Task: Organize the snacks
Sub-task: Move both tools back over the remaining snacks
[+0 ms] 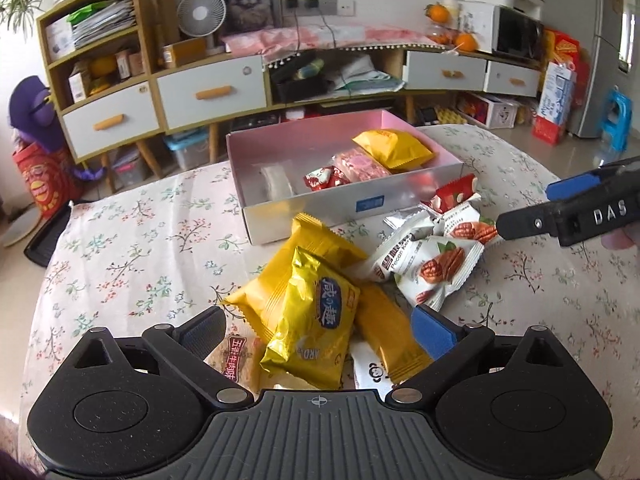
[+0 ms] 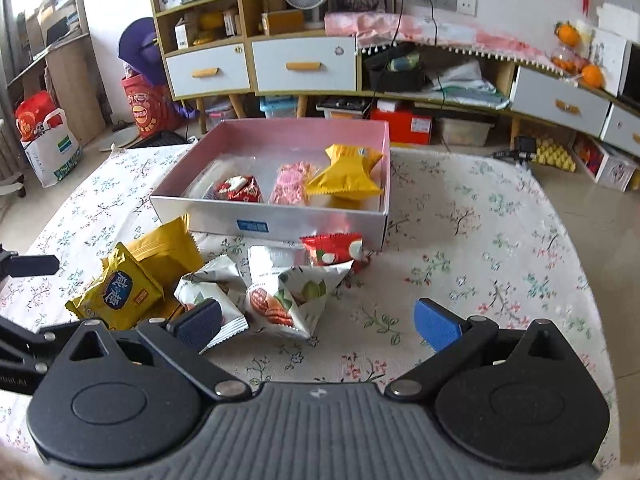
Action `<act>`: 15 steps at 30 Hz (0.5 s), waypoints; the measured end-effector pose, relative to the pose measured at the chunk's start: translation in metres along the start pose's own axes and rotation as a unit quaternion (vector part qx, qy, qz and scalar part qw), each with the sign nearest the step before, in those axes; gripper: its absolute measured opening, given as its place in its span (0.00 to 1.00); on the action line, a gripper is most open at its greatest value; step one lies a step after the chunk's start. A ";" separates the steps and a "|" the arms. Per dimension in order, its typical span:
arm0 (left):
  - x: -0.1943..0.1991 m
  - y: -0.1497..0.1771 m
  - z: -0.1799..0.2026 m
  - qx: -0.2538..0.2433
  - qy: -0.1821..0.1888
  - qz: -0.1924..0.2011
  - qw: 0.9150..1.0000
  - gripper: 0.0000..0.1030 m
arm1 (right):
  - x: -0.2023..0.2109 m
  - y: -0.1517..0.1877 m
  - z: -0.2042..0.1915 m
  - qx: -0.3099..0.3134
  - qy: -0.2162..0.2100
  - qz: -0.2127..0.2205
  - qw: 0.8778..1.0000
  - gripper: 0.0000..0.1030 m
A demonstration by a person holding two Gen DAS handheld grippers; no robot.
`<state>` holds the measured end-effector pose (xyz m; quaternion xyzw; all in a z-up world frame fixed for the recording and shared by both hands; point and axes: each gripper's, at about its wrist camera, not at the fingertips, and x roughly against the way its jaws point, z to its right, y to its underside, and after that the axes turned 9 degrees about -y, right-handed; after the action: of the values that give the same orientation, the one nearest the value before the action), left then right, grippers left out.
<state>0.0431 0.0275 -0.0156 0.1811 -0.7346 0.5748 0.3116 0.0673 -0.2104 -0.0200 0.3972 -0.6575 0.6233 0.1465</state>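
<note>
A pink-lined silver box (image 1: 312, 204) (image 2: 224, 216) sits on the floral table and holds a yellow packet (image 1: 392, 149) (image 2: 348, 174), a pink one (image 2: 290, 184) and a red one (image 2: 236, 190). A loose pile lies in front of it: yellow packets (image 1: 310, 320) (image 2: 116, 294), white pecan packets (image 1: 432, 268) (image 2: 280, 300) and a red packet (image 2: 336, 250). My left gripper (image 1: 320, 330) is open, its fingers either side of the yellow packets. My right gripper (image 2: 320, 320) is open over the pecan packets; it also shows at the right in the left wrist view (image 1: 520, 224).
The table has a floral cloth (image 2: 480, 240). A beige packet (image 1: 240, 356) and a white panda packet (image 1: 370, 372) lie under the yellow ones. Cabinets with drawers (image 1: 208, 92) stand behind the table, with bags and boxes on the floor.
</note>
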 end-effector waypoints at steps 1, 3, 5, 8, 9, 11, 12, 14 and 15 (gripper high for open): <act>-0.001 0.001 -0.002 0.003 0.003 0.000 1.000 0.93 | -0.001 0.001 0.001 -0.005 -0.004 -0.002 1.000 0.99; -0.004 0.001 -0.005 0.011 0.013 -0.003 1.000 0.89 | -0.003 0.001 0.004 -0.016 -0.009 -0.006 1.000 0.99; -0.004 0.001 -0.006 0.015 0.024 0.000 1.000 0.83 | -0.007 0.001 0.007 -0.032 -0.014 -0.010 0.999 0.99; -0.007 -0.001 -0.007 0.015 0.035 -0.003 0.999 0.70 | -0.012 -0.001 0.014 -0.065 -0.020 -0.018 0.998 0.98; -0.009 -0.002 -0.007 0.018 0.037 -0.007 0.999 0.64 | -0.014 -0.001 0.016 -0.074 -0.020 -0.021 0.997 0.97; -0.013 -0.004 -0.007 0.022 0.042 -0.016 0.999 0.59 | -0.016 -0.003 0.021 -0.091 -0.018 -0.025 0.995 0.96; -0.014 -0.005 -0.007 0.022 0.044 -0.021 0.999 0.56 | -0.017 -0.003 0.023 -0.097 -0.019 -0.026 0.995 0.95; -0.016 -0.005 -0.007 0.024 0.042 -0.027 0.998 0.55 | -0.020 -0.004 0.026 -0.109 -0.023 -0.029 0.993 0.93; -0.018 -0.006 -0.007 0.026 0.042 -0.031 0.998 0.53 | -0.021 -0.004 0.027 -0.115 -0.025 -0.032 0.993 0.93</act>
<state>0.0621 0.0311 -0.0222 0.1876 -0.6997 0.5913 0.3545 0.0917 -0.2276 -0.0365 0.4140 -0.7151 0.5287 0.1944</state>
